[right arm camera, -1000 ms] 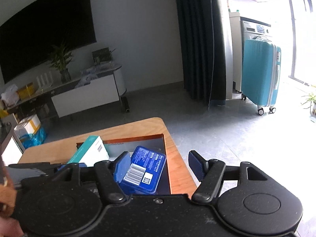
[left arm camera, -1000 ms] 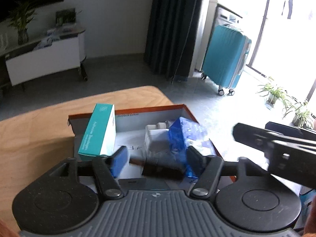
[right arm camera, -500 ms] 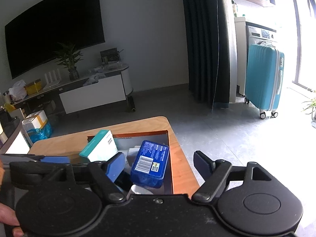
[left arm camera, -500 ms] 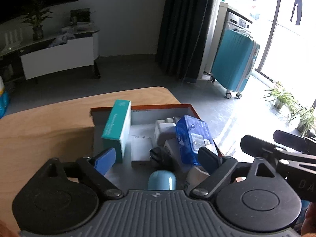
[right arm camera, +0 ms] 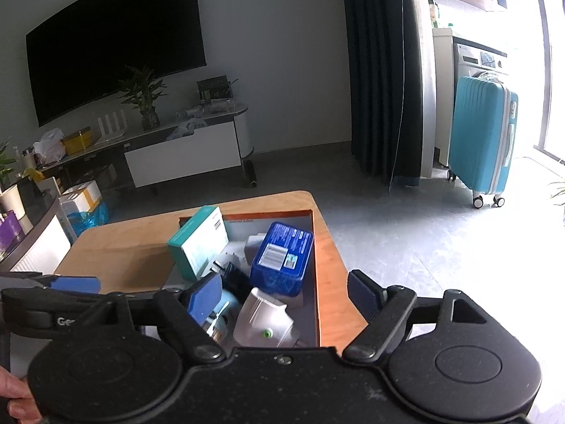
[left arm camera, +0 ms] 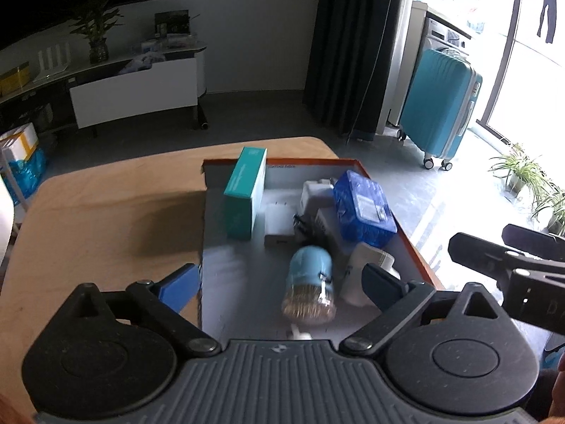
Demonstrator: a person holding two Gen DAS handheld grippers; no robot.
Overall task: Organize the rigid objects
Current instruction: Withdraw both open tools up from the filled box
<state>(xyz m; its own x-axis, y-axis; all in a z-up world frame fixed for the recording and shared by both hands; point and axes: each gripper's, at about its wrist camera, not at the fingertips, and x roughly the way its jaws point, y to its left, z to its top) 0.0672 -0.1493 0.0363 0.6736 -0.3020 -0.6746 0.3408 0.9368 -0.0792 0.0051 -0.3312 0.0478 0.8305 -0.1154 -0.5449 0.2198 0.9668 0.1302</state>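
An orange-rimmed shallow box [left arm camera: 415, 247] [right arm camera: 317, 282] on the wooden table holds a teal carton [left arm camera: 245, 194] [right arm camera: 199, 240] on edge, a blue packet [left arm camera: 363, 208] [right arm camera: 282, 259], white adapters [left arm camera: 312, 194], a white bottle [right arm camera: 263, 319] and a light-blue-capped jar [left arm camera: 310, 286] lying on its side, blurred. My left gripper [left arm camera: 279, 282] is open and empty above the box's near end. My right gripper [right arm camera: 284, 291] is open and empty, over the box's right edge.
The wooden table [left arm camera: 106, 219] stretches left of the box. Its right edge drops to the grey floor. A teal suitcase [left arm camera: 441, 106] stands by the window, a TV cabinet [right arm camera: 183, 152] at the back wall. The right gripper's body [left arm camera: 512, 261] shows at the left wrist view's right.
My left gripper opened and pulled back and up; the light-blue-capped jar left its fingers and now lies in the box. My right gripper also rose and drew back.
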